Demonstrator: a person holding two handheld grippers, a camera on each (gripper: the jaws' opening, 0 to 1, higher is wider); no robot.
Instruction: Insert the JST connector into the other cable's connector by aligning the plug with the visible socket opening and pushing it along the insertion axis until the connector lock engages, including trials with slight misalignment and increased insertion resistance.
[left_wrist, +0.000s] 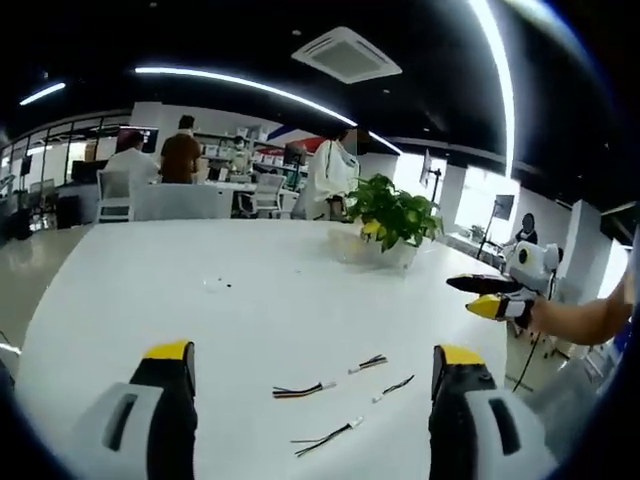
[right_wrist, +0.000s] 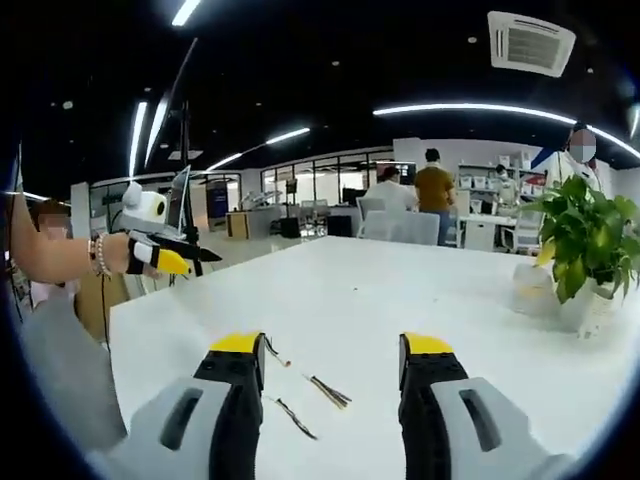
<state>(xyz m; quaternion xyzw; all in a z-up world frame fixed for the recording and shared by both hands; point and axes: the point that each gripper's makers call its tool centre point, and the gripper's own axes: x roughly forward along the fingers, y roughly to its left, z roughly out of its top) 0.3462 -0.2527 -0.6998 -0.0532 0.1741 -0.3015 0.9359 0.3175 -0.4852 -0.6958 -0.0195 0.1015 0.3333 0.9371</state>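
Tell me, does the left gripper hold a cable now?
No. The left gripper is open with nothing between its jaws, and the cables lie loose on the table.

Black fingers (left_wrist: 168, 400) with yellow tips, grey housings, beaded bracelet (right_wrist: 97, 255).

Far across the white table (left_wrist: 180, 290), a leafy potted plant (left_wrist: 395, 215) in a pale pot near the edge. Beyond it, open office: desks, chairs, a seated person in white (left_wrist: 128, 165) beside one standing in a brown top (left_wrist: 181, 152), another in a white coat (left_wrist: 330, 175). Overhead, dark ceiling, curved light strips (left_wrist: 240, 85), a square air-conditioning vent (left_wrist: 346, 54).
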